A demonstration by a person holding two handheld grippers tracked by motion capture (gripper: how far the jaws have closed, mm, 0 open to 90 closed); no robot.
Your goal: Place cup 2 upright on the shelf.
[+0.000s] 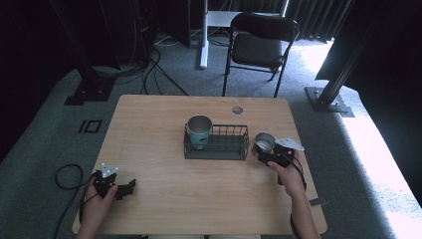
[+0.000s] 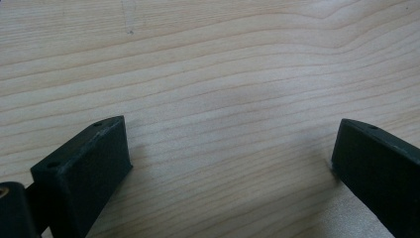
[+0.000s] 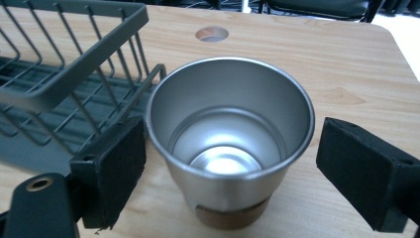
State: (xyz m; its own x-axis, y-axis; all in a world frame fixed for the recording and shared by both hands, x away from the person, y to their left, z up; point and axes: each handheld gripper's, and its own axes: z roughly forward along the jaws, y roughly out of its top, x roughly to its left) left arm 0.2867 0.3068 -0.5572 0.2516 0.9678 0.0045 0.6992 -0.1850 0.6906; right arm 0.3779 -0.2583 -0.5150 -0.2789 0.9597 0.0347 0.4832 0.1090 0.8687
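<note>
Right hand-held gripper (image 3: 230,163) level, jaws wide — straddling the steel cup (image 3: 230,144).

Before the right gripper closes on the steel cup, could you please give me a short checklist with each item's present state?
1. Cup between the right gripper jaws: ok.
2. Jaws open wider than the cup: ok.
3. Cup upright on the table: ok.
4. Cup empty: ok.
5. Free room in the basket beside the teal cup: ok.
6. Left gripper open, resting away from the basket: ok.
</note>
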